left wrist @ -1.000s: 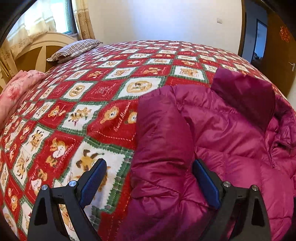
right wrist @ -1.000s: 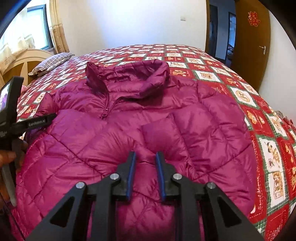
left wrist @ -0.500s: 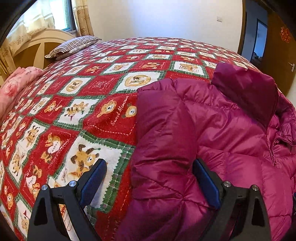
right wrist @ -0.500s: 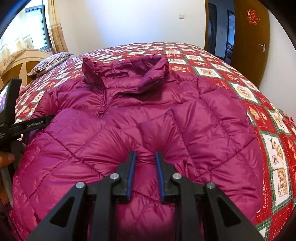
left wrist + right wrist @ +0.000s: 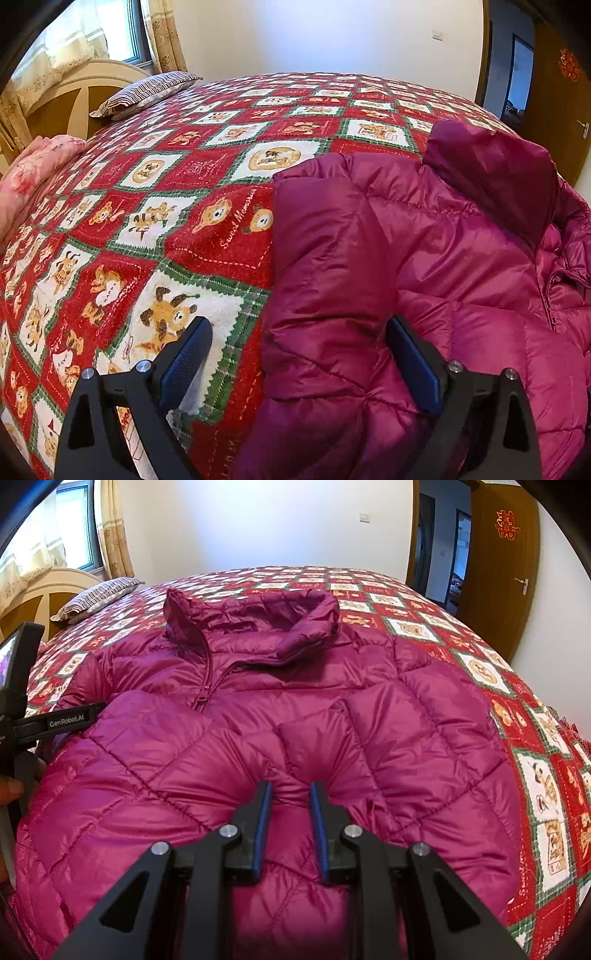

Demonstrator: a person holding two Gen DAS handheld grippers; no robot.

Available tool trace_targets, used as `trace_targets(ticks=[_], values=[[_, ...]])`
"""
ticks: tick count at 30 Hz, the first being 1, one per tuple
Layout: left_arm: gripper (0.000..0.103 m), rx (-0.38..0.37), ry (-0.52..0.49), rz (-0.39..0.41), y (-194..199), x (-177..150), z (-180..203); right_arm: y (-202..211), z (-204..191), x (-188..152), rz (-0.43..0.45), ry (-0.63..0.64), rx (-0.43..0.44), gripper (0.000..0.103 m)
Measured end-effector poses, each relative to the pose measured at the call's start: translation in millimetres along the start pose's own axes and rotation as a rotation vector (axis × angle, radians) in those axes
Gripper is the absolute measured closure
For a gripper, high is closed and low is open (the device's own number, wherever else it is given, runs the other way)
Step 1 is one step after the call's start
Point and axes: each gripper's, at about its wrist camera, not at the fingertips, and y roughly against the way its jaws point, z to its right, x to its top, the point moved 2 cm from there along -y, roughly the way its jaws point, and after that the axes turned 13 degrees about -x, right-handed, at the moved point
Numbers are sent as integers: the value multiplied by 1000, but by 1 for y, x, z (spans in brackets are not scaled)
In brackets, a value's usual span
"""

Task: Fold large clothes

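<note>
The jacket's [image 5: 280, 716] hem runs out of view beneath me. My left tongs [image 5: 299, 343] gape wide around its sleeve [image 5: 325, 280]; my right tongs [image 5: 290, 794] pinch a fold of its front.

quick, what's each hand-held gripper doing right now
Left hand-held gripper: open, straddling the jacket sleeve.
Right hand-held gripper: shut on a fold of the jacket.

Right tool [image 5: 290, 805]: blue pads pinch a fold of the magenta quilted jacket [image 5: 369, 709]. Jacket lies front up on the bed [image 5: 480, 664], collar [image 5: 255, 616] toward the far end, zipper [image 5: 207, 686] partly open. Left tool [image 5: 44, 723] sits at the jacket's left edge. Striped pillow [image 5: 99, 596] far left.
</note>
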Motion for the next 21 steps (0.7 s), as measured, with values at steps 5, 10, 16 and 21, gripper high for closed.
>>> trace_targets(ticks=[5, 10, 16, 21], values=[[7, 3, -3, -1, 0, 0, 0, 0, -3, 0, 3, 9, -13, 79], [7, 4, -3, 0, -1, 0, 0, 1, -4, -1, 5, 16, -24, 79], [7, 7, -6, -2, -1, -1, 0, 1, -5, -1, 7, 19, -28, 79], [7, -4, 1, -4, -1, 0, -1, 1, -7, -1, 8, 26, -36, 79]])
